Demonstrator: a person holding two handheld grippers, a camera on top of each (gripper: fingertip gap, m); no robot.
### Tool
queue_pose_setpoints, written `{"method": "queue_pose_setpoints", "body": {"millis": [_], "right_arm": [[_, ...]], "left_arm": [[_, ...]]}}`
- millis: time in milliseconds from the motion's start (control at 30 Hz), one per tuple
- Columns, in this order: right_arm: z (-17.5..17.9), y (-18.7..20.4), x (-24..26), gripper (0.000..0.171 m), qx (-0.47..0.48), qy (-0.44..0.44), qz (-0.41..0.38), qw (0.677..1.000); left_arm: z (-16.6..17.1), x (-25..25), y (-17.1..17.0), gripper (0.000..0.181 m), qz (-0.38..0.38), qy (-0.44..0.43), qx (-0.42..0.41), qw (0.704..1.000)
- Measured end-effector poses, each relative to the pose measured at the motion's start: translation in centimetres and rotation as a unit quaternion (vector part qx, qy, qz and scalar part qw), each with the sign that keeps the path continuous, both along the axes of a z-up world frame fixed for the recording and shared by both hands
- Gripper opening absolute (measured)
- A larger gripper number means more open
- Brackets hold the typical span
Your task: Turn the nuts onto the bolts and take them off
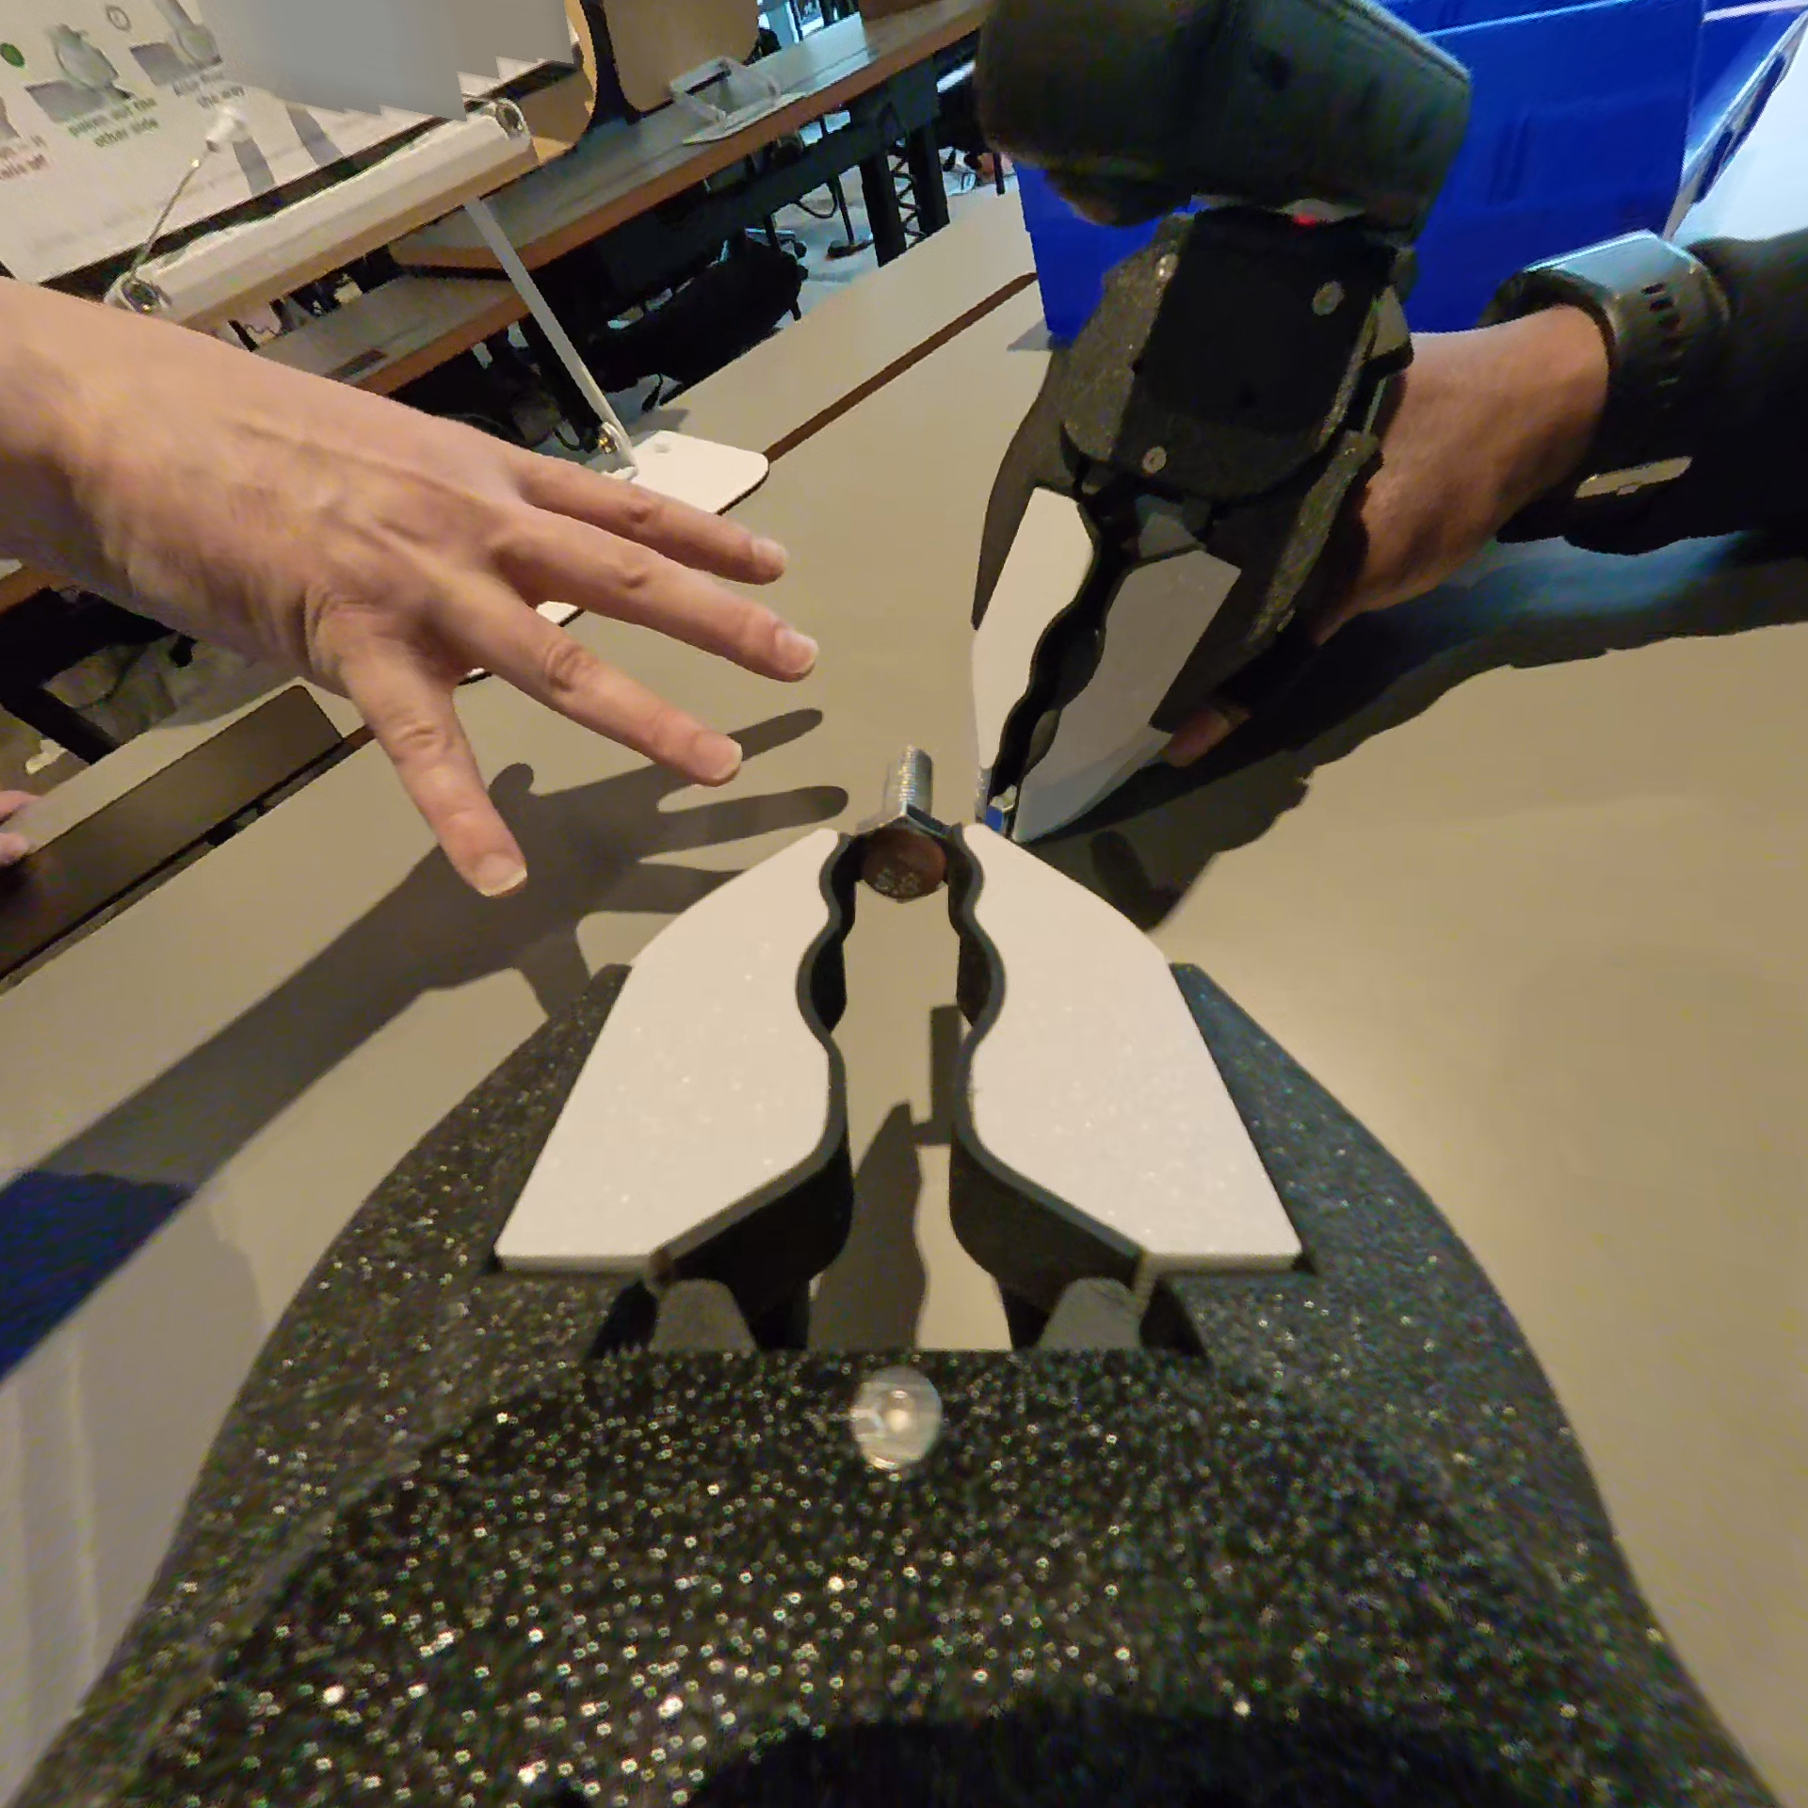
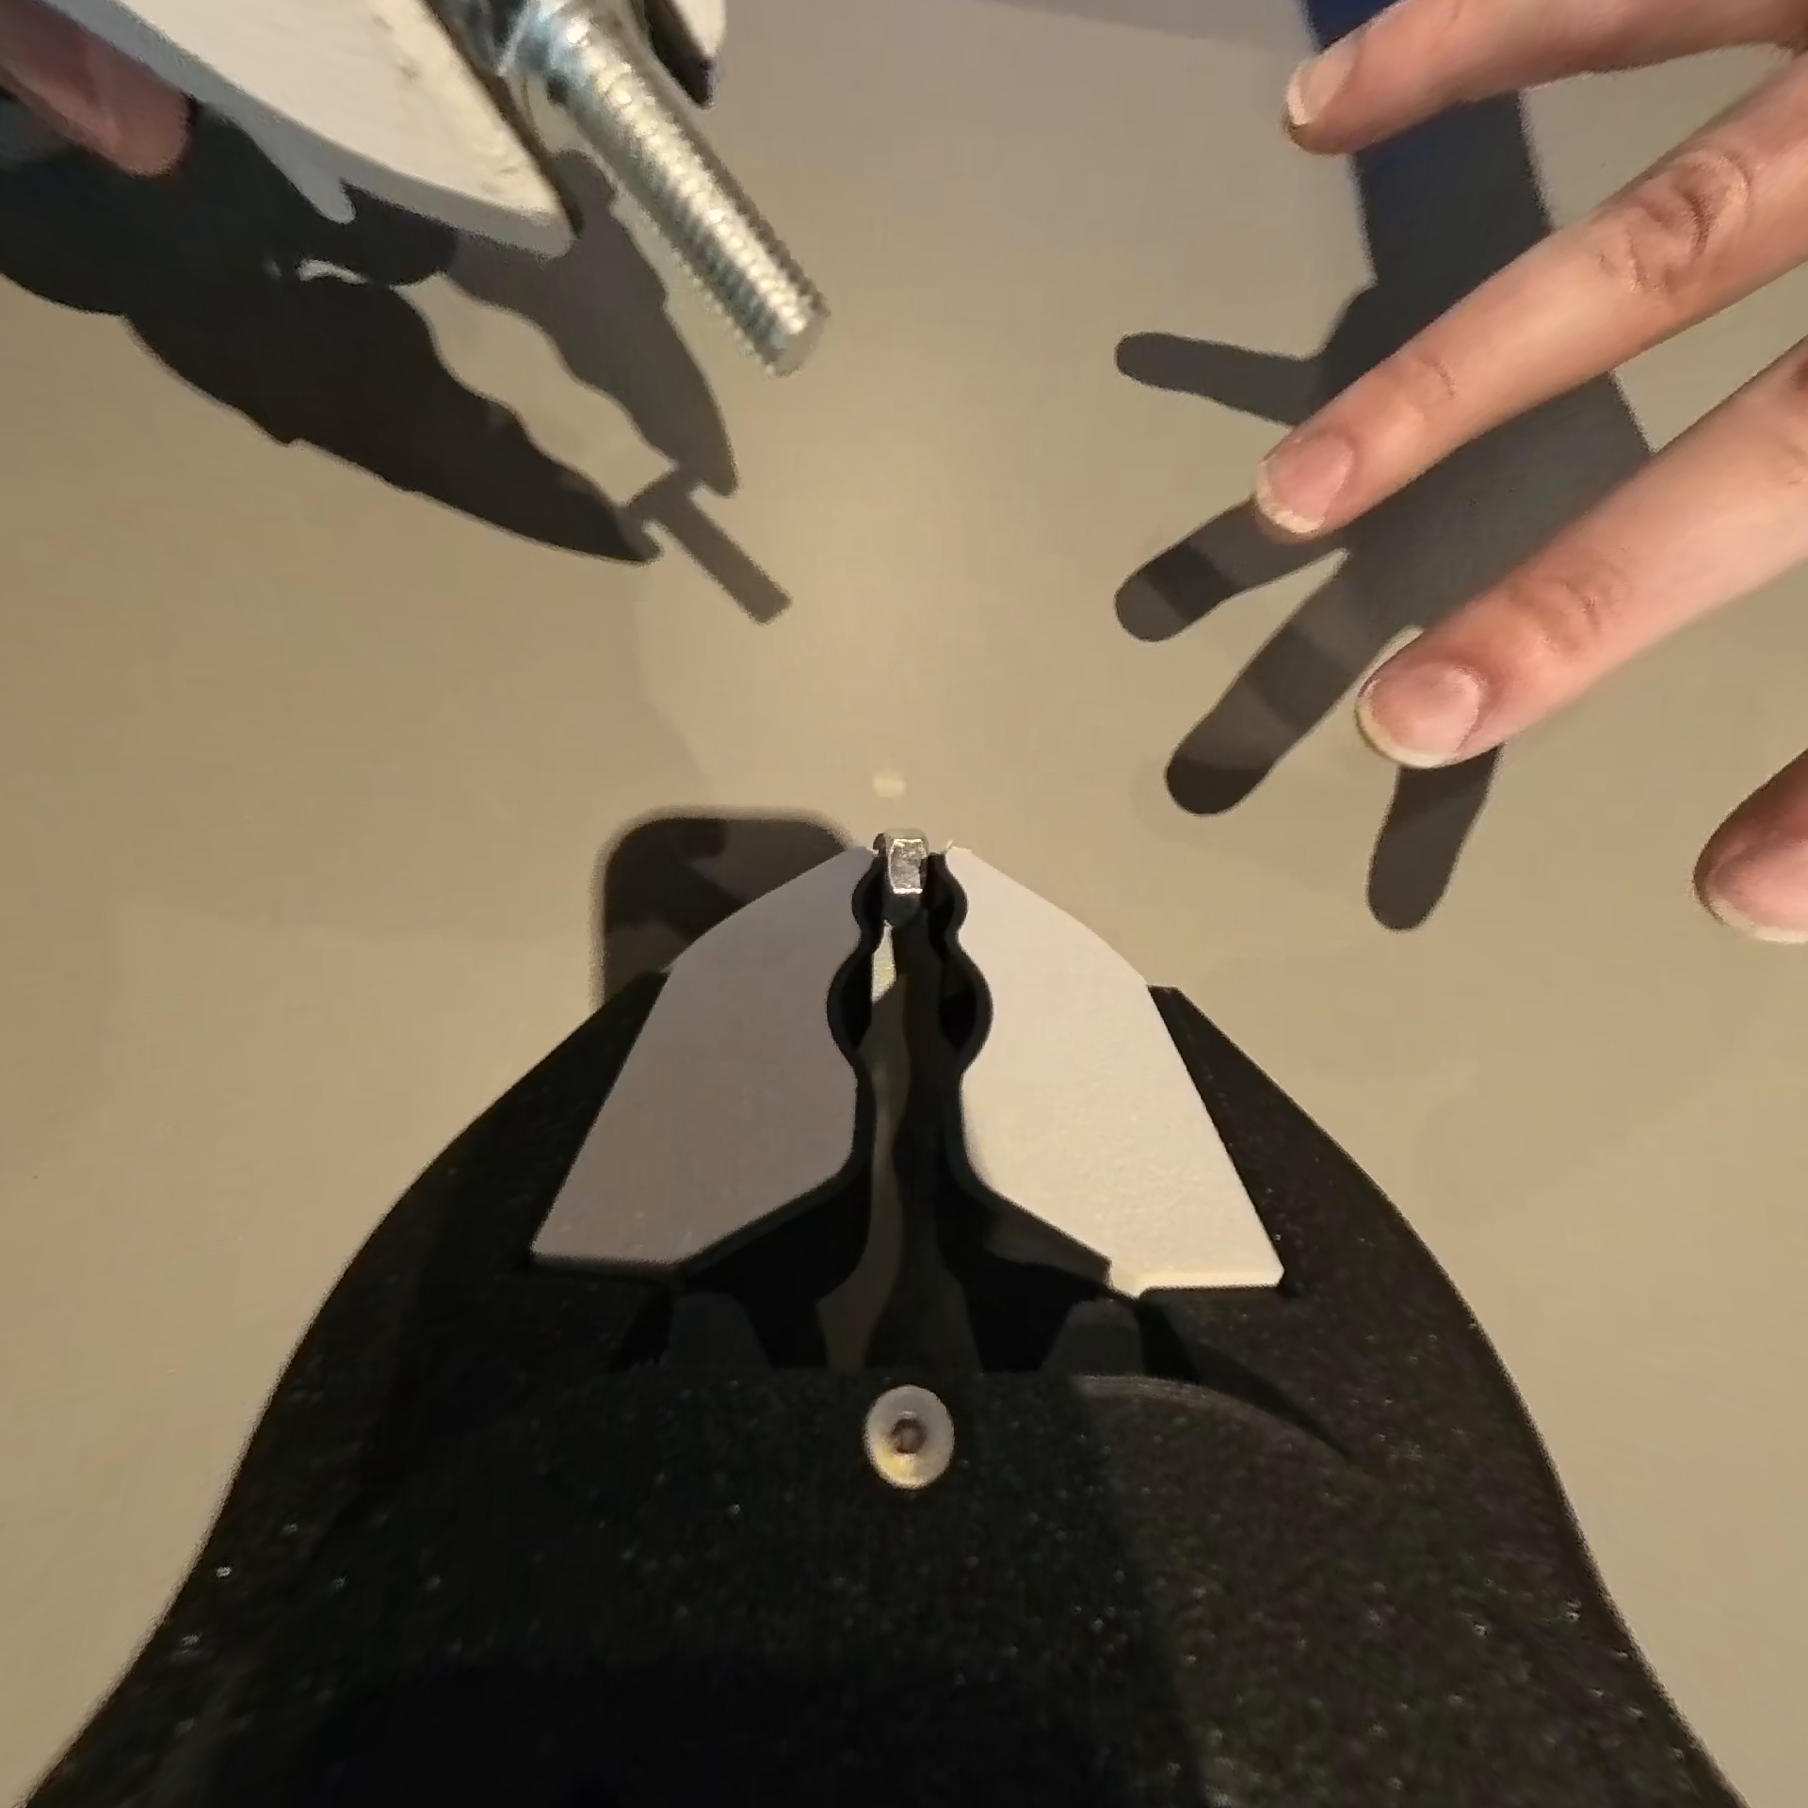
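Observation:
My left gripper (image 1: pixel 902 839) is shut on the hex head of a silver bolt (image 1: pixel 908 783), whose bare threaded shaft points away from me above the table. The bolt also shows in the right wrist view (image 2: pixel 700 205), held at the top left by the left gripper's white fingers (image 2: pixel 391 117). My right gripper (image 2: pixel 905 856) is shut on a small silver nut (image 2: pixel 902 874), held edge-on at its tips. In the left wrist view the right gripper (image 1: pixel 998 807) points down, just right of the bolt. Nut and bolt are apart.
A bare hand (image 1: pixel 411 577) with spread fingers hovers over the beige table (image 1: pixel 1468 978) left of the bolt; it also shows in the right wrist view (image 2: pixel 1526 411). A blue bin (image 1: pixel 1565 196) stands at the back right. Desks and a white stand (image 1: pixel 685 470) lie behind. My hands' fingertips stand some 9 cm from each other.

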State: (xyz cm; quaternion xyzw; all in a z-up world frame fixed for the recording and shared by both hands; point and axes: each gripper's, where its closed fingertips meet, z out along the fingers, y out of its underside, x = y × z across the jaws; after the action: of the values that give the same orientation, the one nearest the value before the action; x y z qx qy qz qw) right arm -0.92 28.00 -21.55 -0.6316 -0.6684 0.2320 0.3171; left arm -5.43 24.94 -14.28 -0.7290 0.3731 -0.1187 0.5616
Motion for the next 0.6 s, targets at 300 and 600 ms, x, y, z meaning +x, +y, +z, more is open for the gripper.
{"method": "queue_pose_setpoints", "body": {"millis": [300,600], "right_arm": [[0.06,0.02,0.03,0.008,0.008,0.002,-0.003,1.0],[0.2,0.1,0.08,0.008,0.028,0.006,-0.011,1.0]], "left_arm": [[0.58,-0.18,0.5,0.017,0.008,0.002,0.013,1.0],[0.98,0.22,0.13,0.017,0.0,-0.007,0.019,1.0]]}}
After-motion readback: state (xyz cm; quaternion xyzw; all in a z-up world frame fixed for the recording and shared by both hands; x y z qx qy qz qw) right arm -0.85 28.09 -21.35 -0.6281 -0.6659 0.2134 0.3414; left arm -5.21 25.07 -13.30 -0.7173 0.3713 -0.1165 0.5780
